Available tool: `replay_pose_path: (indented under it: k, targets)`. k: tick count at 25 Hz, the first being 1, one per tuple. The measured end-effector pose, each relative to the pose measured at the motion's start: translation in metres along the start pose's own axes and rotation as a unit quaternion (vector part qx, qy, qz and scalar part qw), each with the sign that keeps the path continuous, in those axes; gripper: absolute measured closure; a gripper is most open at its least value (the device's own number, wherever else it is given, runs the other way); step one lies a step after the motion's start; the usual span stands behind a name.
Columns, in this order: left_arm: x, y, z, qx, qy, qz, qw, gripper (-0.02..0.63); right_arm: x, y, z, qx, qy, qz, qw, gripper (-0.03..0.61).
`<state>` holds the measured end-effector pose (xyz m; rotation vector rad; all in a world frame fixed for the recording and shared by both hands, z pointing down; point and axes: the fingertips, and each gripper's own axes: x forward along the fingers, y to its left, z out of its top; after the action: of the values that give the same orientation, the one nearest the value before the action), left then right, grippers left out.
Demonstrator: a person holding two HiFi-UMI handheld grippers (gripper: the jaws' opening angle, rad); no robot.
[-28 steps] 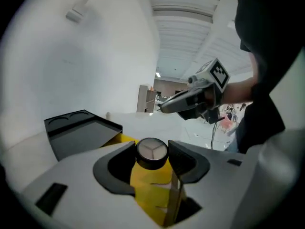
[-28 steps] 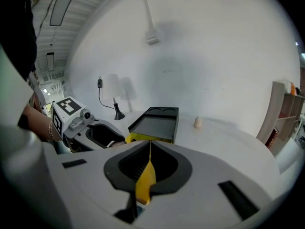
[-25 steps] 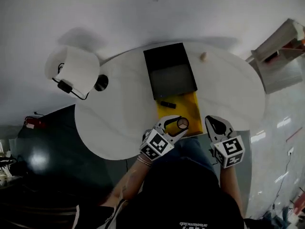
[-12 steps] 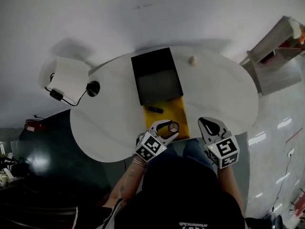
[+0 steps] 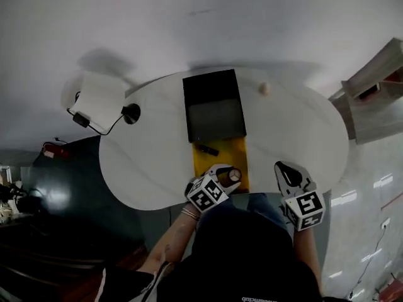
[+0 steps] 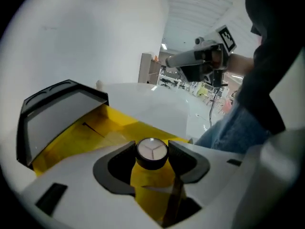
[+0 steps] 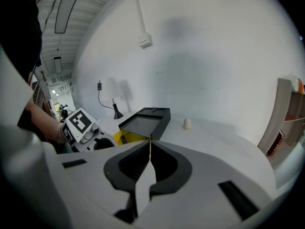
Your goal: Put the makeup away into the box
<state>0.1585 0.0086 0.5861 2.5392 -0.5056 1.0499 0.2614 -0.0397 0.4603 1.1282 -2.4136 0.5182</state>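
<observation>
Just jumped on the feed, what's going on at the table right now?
A person works at a white table with a gripper in each hand. The left gripper is clamped on a small round jar with a pale lid, at the near end of the yellow mat. The open black box sits just beyond the mat, and a small black stick-shaped item lies on the mat near it. The right gripper is shut and empty, off to the right.
</observation>
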Motion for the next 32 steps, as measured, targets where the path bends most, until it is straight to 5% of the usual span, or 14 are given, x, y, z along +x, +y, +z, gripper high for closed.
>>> replay_pose_path:
  k: [9,32]
  targets:
    - [0.019,-0.005,-0.010,-0.024,0.060,-0.014,0.9978,0.385,0.001,-0.020,0.003,0.006,-0.009,-0.001,1.000,0.555]
    - [0.028,-0.005,-0.019,-0.043,0.095,0.020,0.9943,0.385,0.005,-0.017,0.006,-0.008,-0.004,0.026,1.000,0.555]
